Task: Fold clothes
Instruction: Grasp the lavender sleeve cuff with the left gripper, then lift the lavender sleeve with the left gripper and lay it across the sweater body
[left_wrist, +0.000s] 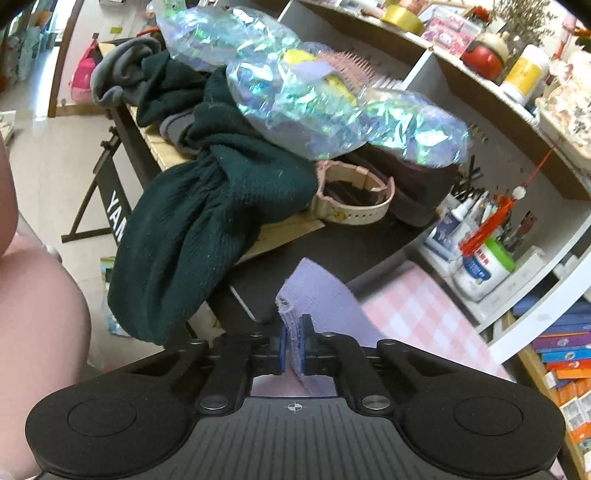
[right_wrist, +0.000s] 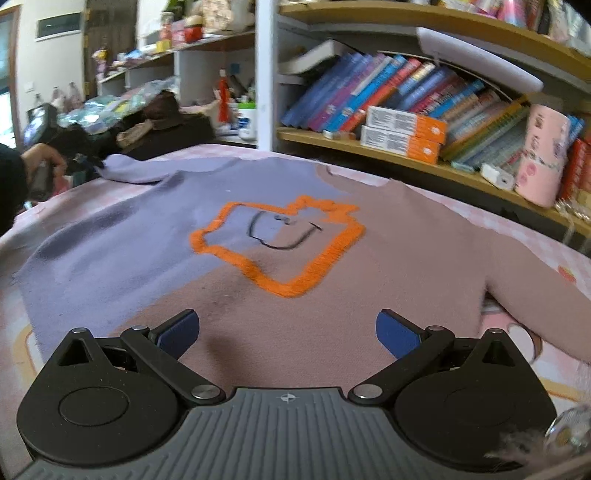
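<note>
Two grippers work one sweater (right_wrist: 229, 236) spread flat on the pink checked cloth (left_wrist: 417, 314): the left gripper (left_wrist: 294, 347) is clamped on its lilac sleeve end, the right gripper (right_wrist: 287, 334) hovers spread wide over the mauve front — touching nothing. A white bin (left_wrist: 517, 269) holds glue bottles (left_wrist: 480, 266).

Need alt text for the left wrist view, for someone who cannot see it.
The left tongs are shut on a lilac sweater edge above a pink checked cloth. Behind lie a dark green garment and iridescent wrap on a cluttered black desk.
</note>
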